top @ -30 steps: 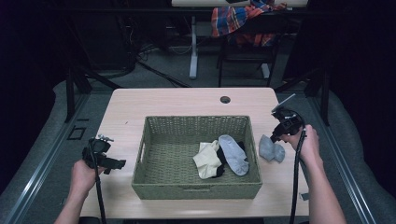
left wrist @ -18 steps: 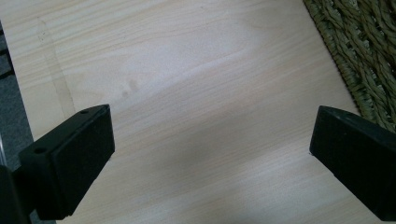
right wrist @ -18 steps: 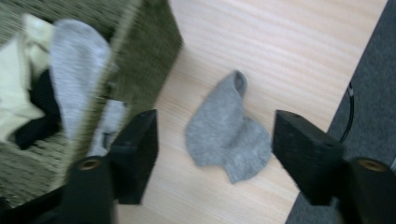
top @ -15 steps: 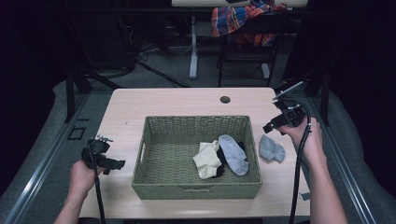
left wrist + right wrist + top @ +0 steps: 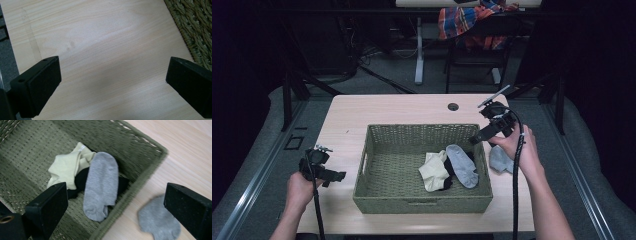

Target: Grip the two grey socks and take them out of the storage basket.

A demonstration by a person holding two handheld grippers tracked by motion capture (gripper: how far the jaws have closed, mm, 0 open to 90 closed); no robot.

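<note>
Dark surroundings frame a pale wooden worktop (image 5: 402,107), and on it we work with socks and a green woven basket (image 5: 382,195).

One grey sock (image 5: 500,160) lies flat on the worktop just beside the basket's right wall, outside it. We see it in the right gripper view too, blurred, low between the jaws and nearer the right one (image 5: 158,221). A second grey sock (image 5: 462,165) lies inside the basket, toward its right end, stretched over a black sock (image 5: 80,182) and touching a pale yellow sock (image 5: 434,170) on its left. In the right gripper view that inner grey sock (image 5: 101,186) runs lengthwise, with its toe toward the camera and the yellow sock (image 5: 66,167) bunched beside it.

Our right gripper (image 5: 477,137) hangs above the basket's right rim, near its far corner, tilted down toward the socks. Its jaws stand wide apart and hold nothing; the basket wall passes between them in its own view. Our right hand (image 5: 514,145) rests over the worktop just above the loose grey sock.

Our left gripper (image 5: 337,176) sits well apart from all this, low over the bare worktop to the left of the basket. Its jaws are also spread wide and empty, with plain wood between them and a corner of the basket (image 5: 197,27) at the upper right of its view.

Behind the worktop a plaid cloth (image 5: 472,22) hangs over a chair.
</note>
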